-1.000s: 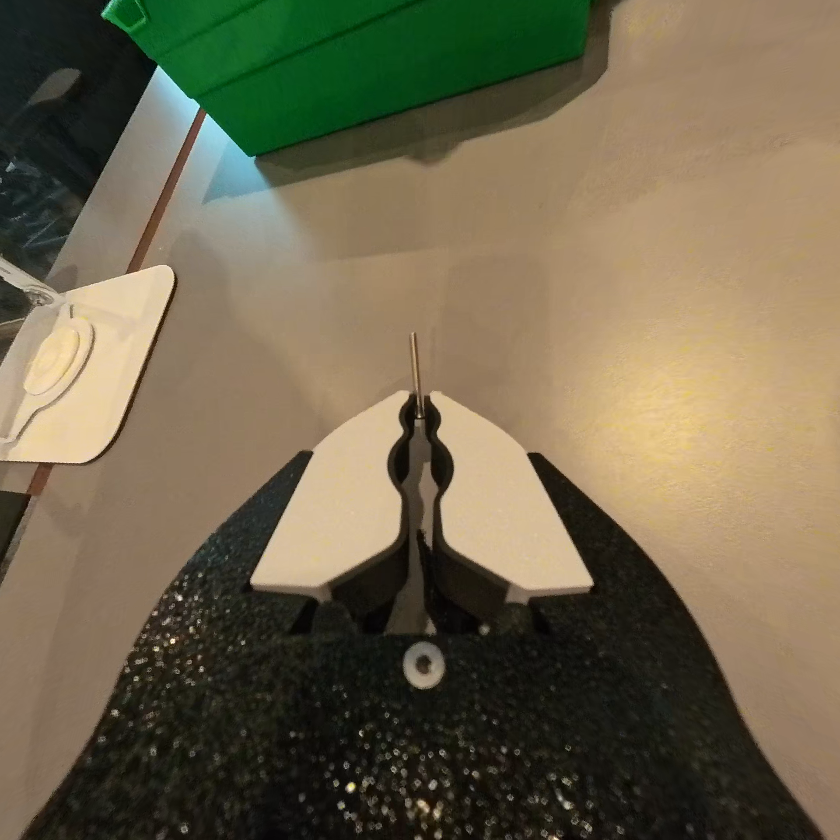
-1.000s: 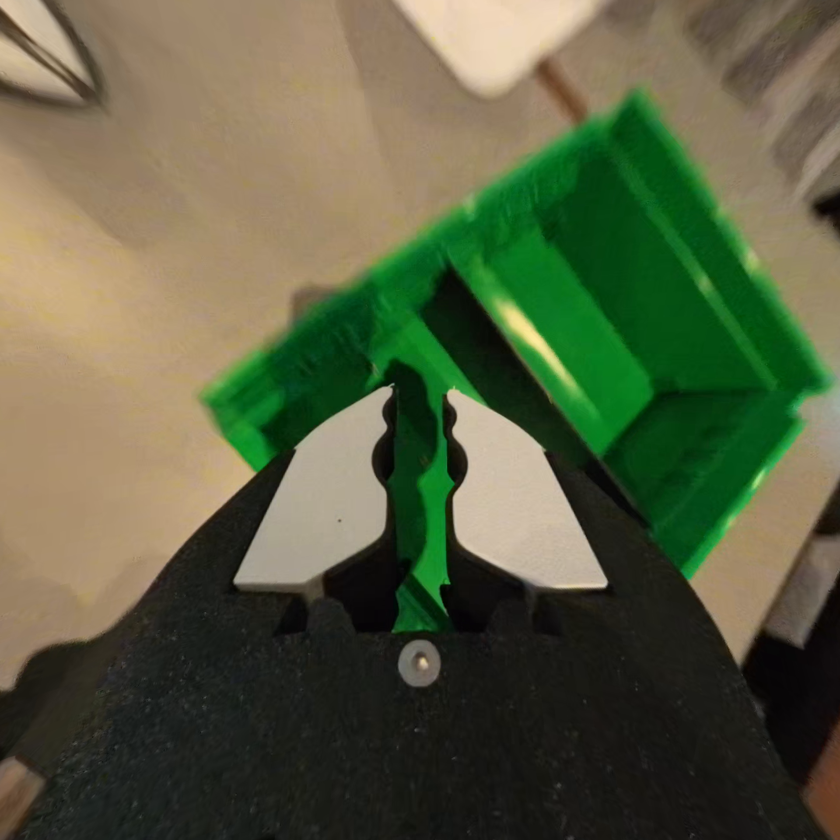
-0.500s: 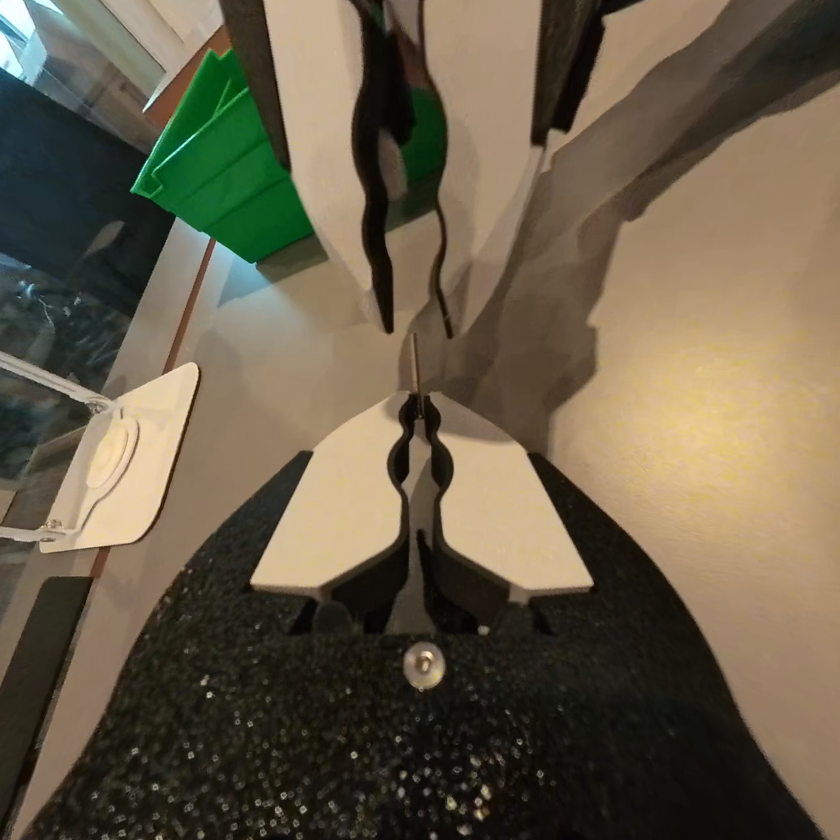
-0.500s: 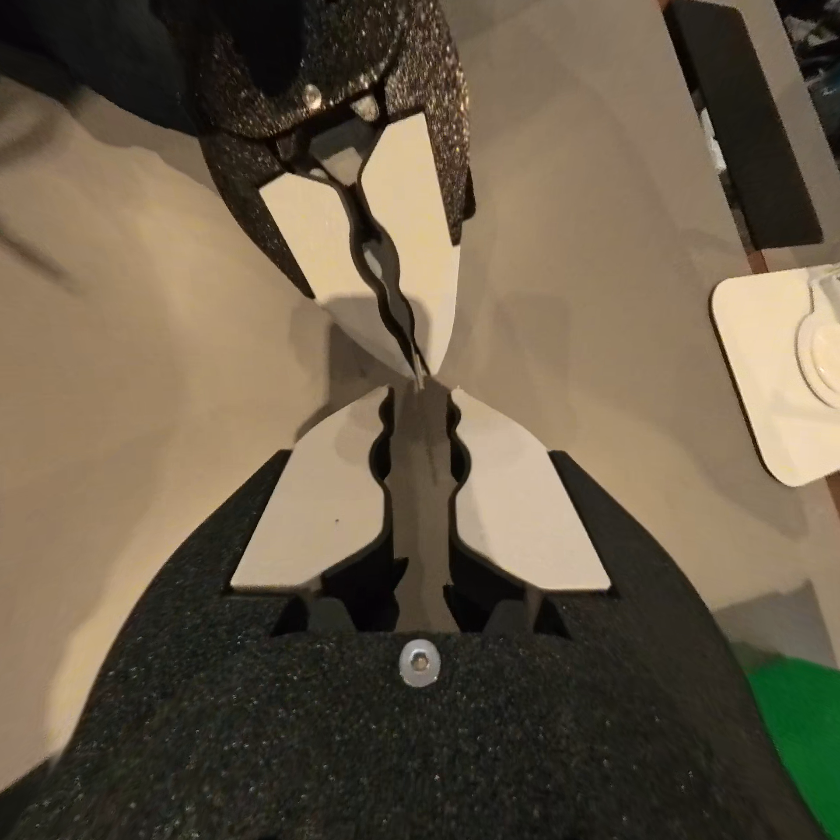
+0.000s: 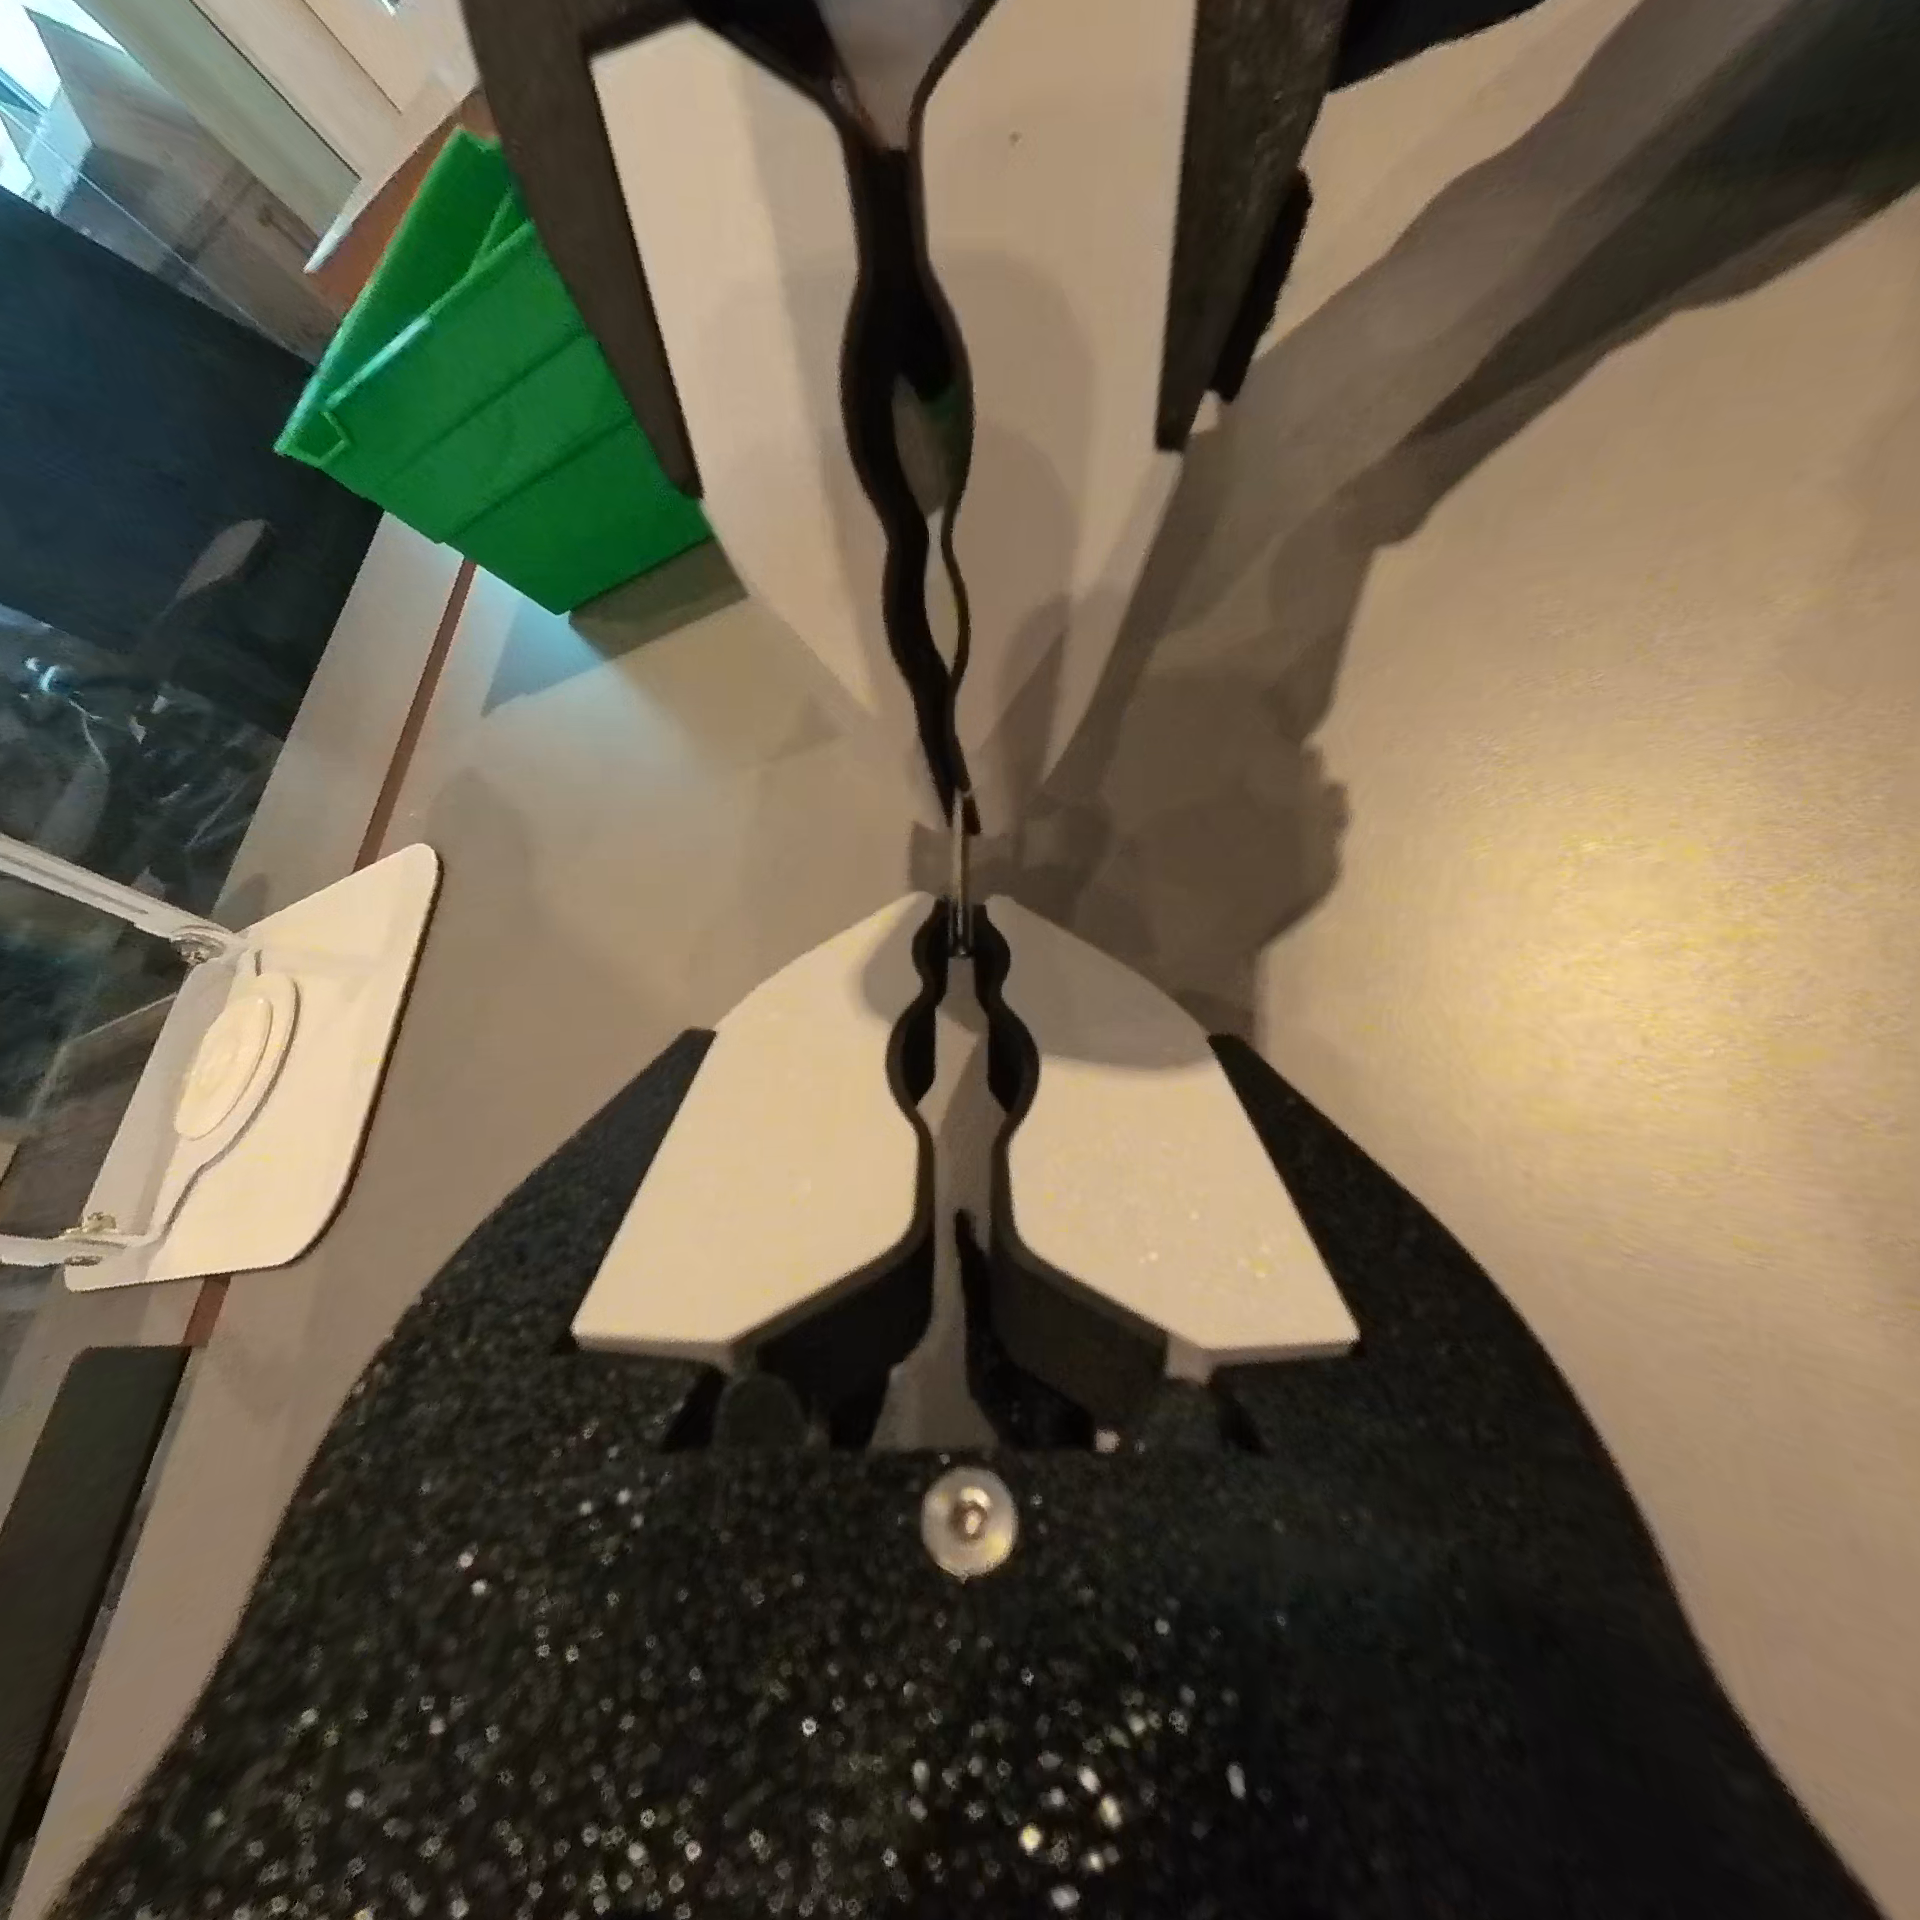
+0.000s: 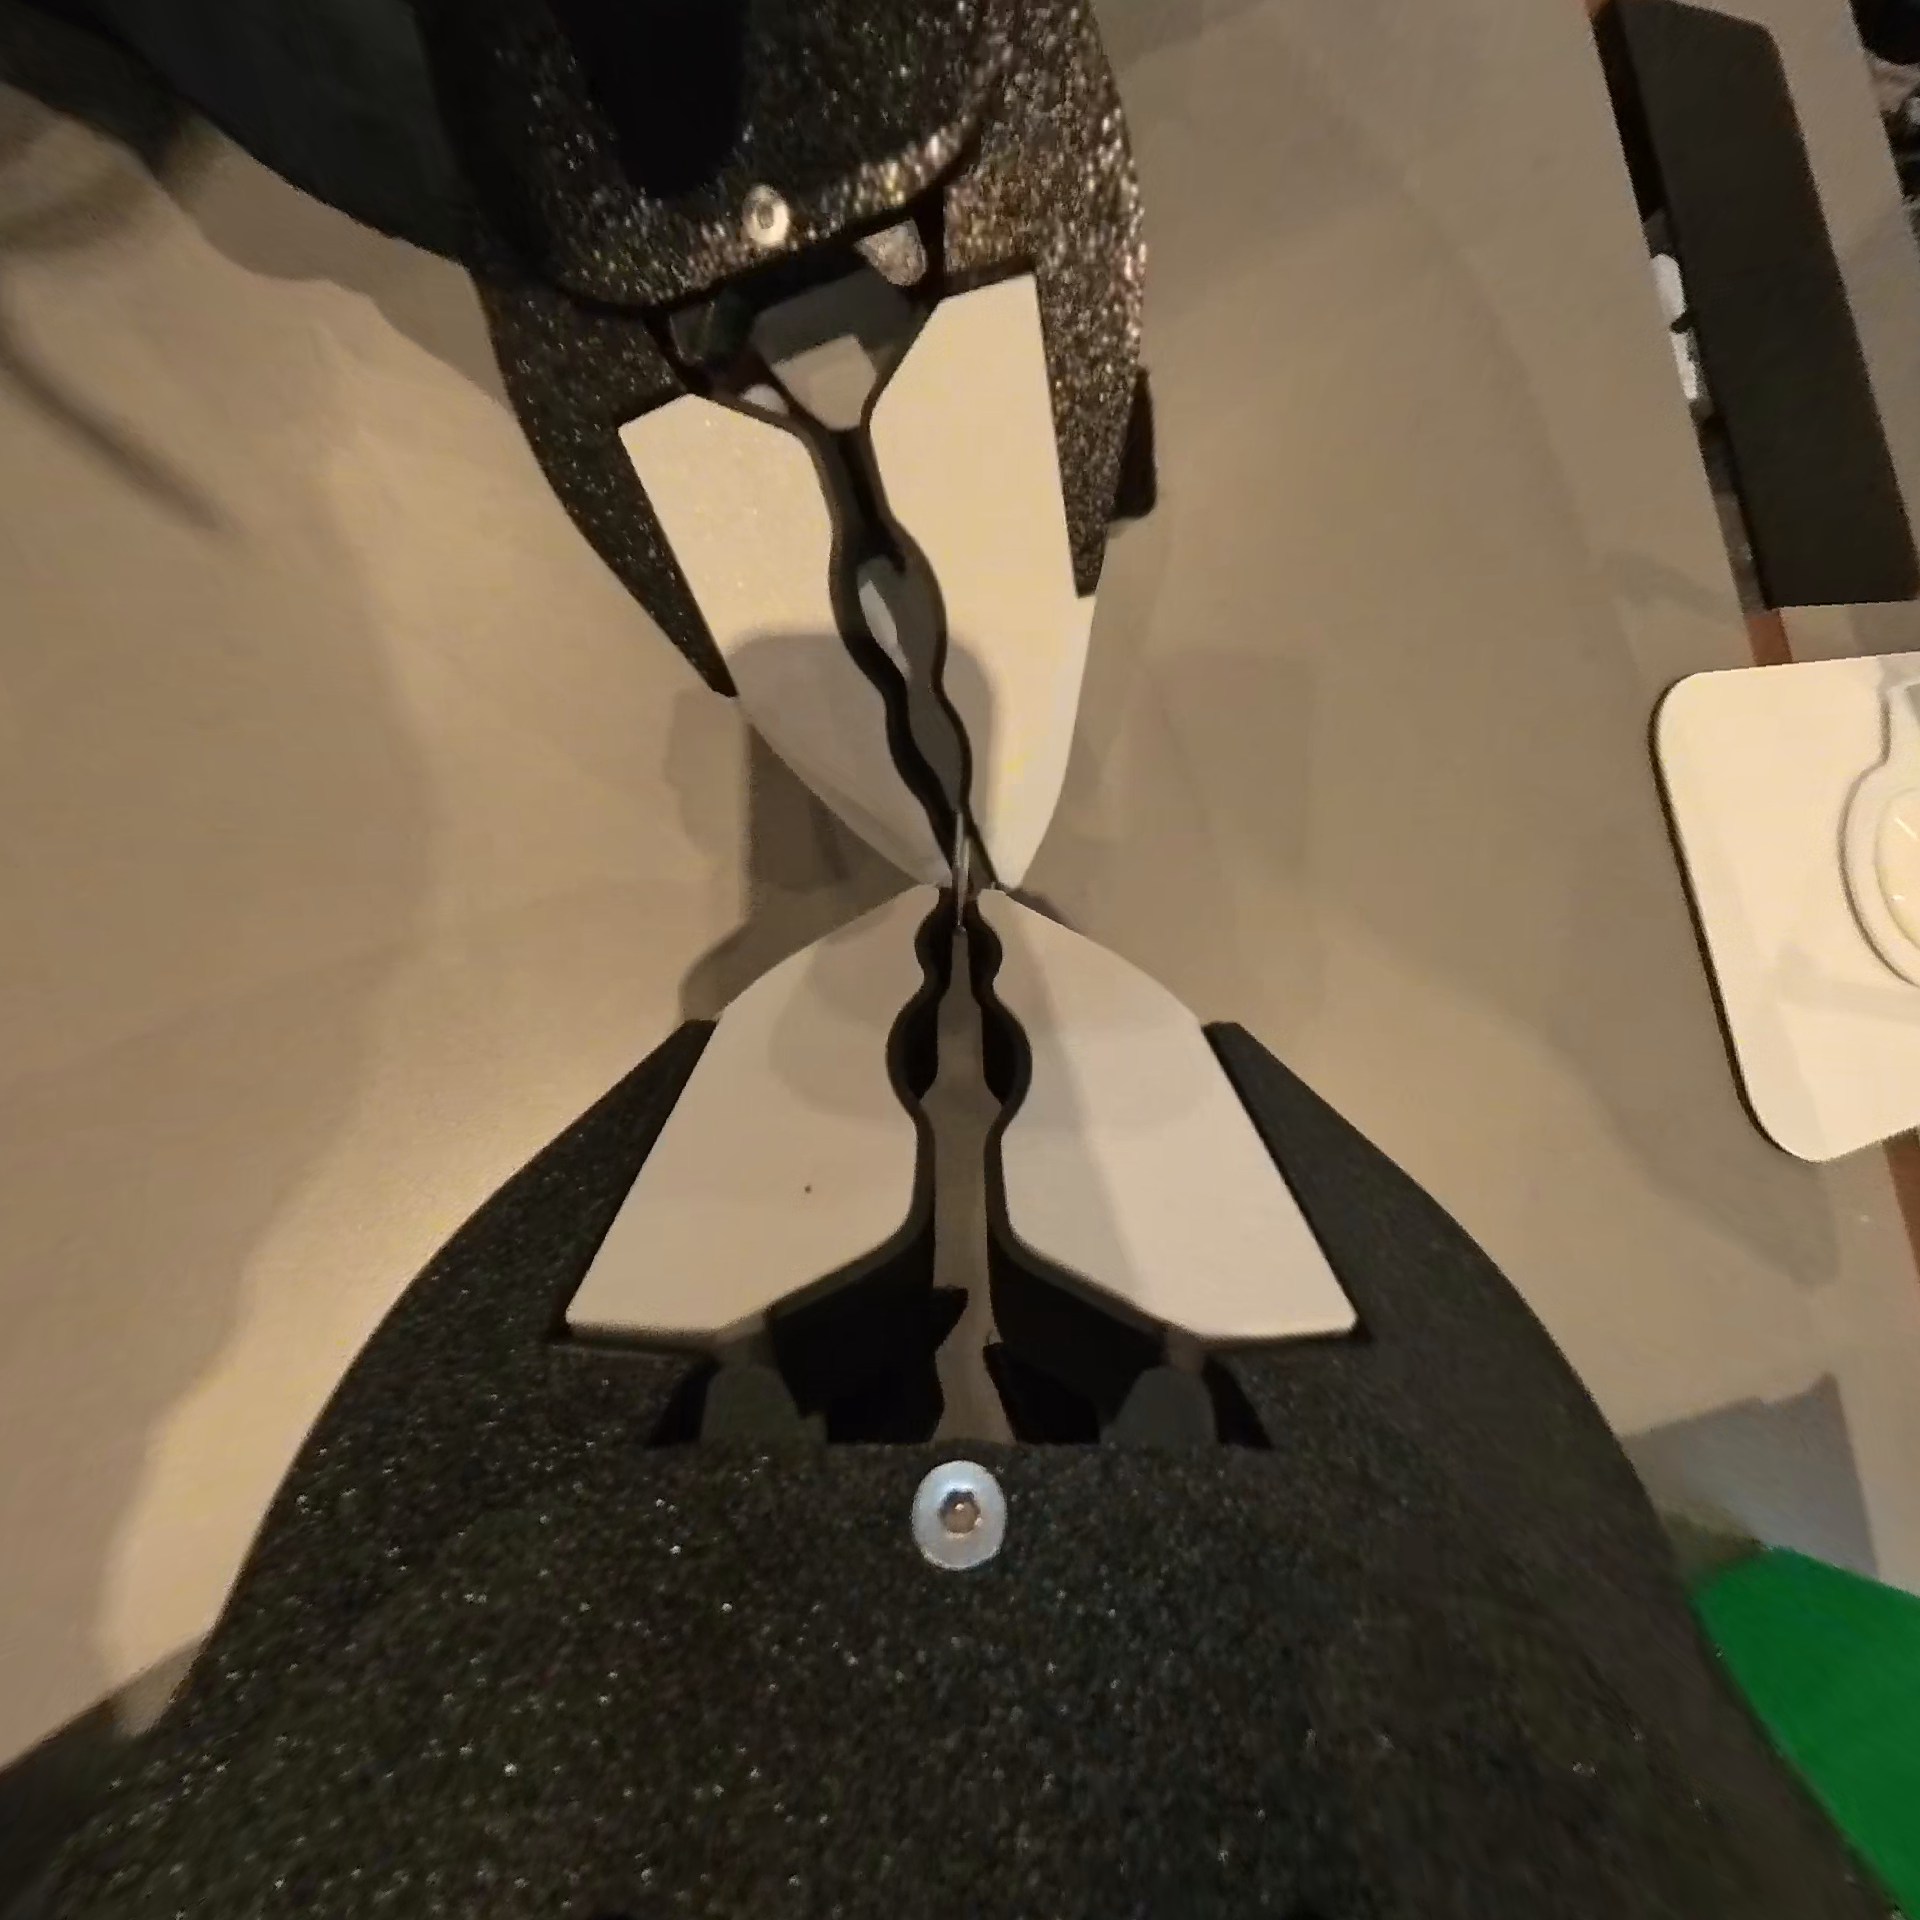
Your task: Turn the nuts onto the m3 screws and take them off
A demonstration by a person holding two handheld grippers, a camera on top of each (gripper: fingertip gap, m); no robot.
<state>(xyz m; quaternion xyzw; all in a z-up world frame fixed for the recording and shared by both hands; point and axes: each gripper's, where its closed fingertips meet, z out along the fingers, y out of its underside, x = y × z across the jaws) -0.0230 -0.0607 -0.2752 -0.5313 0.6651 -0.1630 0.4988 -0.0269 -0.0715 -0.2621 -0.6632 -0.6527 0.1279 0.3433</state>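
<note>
1. Left wrist view shows us the thin metal screw [image 5: 963,871] in the air above the table [image 5: 1558,935], held between the tips of two grippers that face each other.
2. We see the left gripper [image 5: 962,925] nearly closed, its pads pressing the near end of the screw.
3. We see the right gripper [image 5: 958,798] coming from the top of the picture, its tips closed narrow around the far end of the screw; whether a nut sits there we cannot tell.
4. From the right wrist view, the screw [image 6: 962,868] bridges the right gripper [image 6: 962,920] and the left gripper [image 6: 971,868], tip against tip.
5. Farther out, we notice a green bin [image 5: 499,416] at the table's far edge and a white plate [image 5: 260,1081] at its left edge.
</note>
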